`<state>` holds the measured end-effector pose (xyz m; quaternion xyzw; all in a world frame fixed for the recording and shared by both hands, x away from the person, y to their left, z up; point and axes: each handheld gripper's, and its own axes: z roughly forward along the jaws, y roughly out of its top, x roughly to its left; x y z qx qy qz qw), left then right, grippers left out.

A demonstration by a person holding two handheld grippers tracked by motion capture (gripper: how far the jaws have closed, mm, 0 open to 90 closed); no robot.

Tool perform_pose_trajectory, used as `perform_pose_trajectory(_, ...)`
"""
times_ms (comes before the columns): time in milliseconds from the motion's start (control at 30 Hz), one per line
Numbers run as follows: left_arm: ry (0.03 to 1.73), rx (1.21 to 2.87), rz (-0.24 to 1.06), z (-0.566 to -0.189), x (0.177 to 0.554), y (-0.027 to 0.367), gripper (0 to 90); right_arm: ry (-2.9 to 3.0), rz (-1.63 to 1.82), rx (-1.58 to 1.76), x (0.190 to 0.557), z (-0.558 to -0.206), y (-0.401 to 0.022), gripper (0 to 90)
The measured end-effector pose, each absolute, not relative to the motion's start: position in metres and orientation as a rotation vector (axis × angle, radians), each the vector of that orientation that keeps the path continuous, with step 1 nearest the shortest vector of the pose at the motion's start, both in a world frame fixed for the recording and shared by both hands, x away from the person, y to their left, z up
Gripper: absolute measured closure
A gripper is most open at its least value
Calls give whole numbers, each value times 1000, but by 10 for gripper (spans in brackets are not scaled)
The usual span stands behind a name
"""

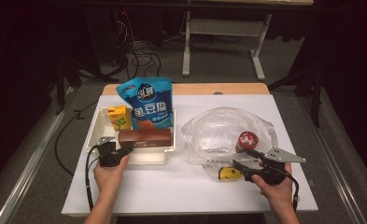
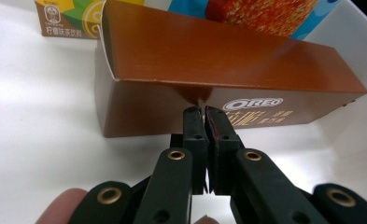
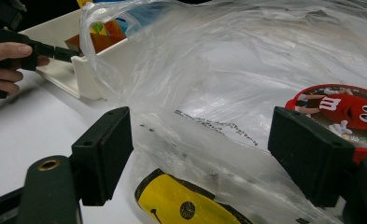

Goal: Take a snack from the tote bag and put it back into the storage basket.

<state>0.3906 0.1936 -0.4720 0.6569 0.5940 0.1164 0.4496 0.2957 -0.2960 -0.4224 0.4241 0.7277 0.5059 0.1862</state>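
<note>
Oreo box (image 2: 228, 74) in the tray (image 1: 95, 128): my left tongs (image 2: 203, 112) pinch its flap shut; next I lift toward the bag (image 3: 246, 70); right tongs (image 3: 200, 158) gape wide.

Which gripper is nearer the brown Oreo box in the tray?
Left. The left gripper, jaws shut, has its tips right at the Oreo box front, inside the white tray. The right gripper sits open, far across the table by the plastic bag.
</note>
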Motion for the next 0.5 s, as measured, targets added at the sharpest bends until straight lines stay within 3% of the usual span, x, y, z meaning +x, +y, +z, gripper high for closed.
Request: perform_pose_trajectory(500, 1464, 1593, 332, -468, 386, 202, 884, 2045, 1426, 1199, 296, -423, -296, 235)
